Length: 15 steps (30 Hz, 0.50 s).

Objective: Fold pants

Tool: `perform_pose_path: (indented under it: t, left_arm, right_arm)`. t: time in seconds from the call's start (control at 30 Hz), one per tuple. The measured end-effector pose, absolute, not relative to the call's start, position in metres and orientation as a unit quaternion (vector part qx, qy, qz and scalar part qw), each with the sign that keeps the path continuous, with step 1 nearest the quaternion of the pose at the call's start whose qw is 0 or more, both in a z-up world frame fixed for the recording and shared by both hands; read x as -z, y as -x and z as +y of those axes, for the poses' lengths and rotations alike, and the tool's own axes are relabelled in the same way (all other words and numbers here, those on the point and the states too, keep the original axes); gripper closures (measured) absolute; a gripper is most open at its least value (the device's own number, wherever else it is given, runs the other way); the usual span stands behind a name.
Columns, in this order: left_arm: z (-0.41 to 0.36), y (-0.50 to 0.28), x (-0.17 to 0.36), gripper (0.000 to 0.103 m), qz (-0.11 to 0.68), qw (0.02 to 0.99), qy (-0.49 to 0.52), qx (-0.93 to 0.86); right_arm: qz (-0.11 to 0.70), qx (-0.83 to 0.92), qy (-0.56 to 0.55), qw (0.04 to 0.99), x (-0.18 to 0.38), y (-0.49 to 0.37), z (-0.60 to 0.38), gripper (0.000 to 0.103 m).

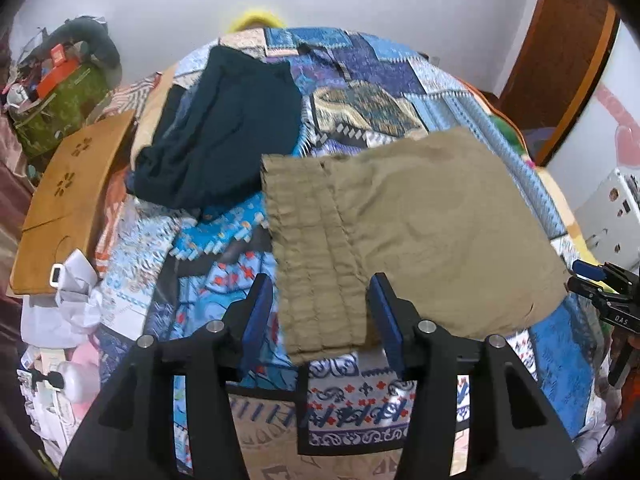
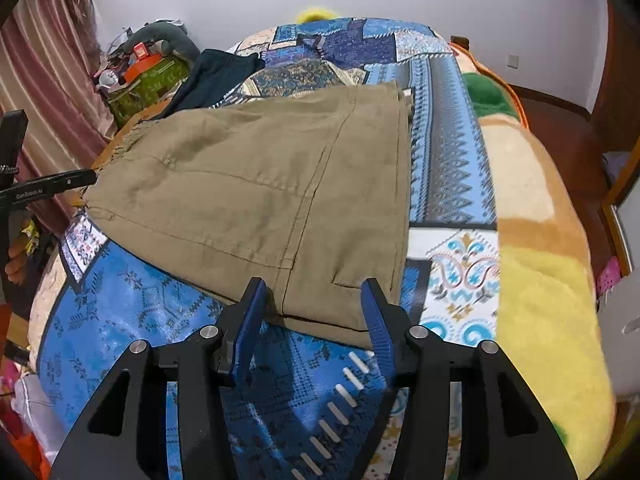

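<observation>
Khaki pants [image 1: 420, 232] lie folded flat on a patterned blue blanket [image 1: 352, 380] on the bed. The elastic waistband [image 1: 312, 264] faces my left gripper [image 1: 322, 292], which is open, its blue pads either side of the waistband's near corner, just above it. In the right wrist view the pants [image 2: 272, 192] spread ahead of my right gripper [image 2: 314, 300], which is open and empty with its pads astride the near folded edge. The right gripper also shows at the left view's right edge [image 1: 608, 292].
A dark teal garment [image 1: 224, 128] lies on the bed beyond the khaki pants. A wooden board [image 1: 68, 196] and cluttered bags [image 1: 60, 100] stand to the left. A yellow and orange plush blanket [image 2: 548, 280] covers the bed's right side.
</observation>
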<state>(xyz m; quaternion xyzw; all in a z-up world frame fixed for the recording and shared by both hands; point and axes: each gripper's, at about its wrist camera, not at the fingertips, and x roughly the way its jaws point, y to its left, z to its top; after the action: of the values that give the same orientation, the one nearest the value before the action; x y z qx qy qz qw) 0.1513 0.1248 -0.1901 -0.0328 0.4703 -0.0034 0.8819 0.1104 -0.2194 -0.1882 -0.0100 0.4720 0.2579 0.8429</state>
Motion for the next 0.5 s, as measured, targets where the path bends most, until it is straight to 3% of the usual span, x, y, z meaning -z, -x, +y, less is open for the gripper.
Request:
perform_pose_path:
  t: [0.33,0.5]
  left_arm:
    - [0.155,-0.203,0.172,0.032,0.454,0.889,0.055,-0.031]
    - [0.161,-0.238,0.183,0.032,0.471,0.88,0.055,-0.031]
  right_arm:
    - [0.425,-0.242,-0.014,0.872,0.161,-0.164,-0.228,0.056]
    - [0.419,-0.24,-0.004,0.876,0.16,-0.203,-0.219,0.056]
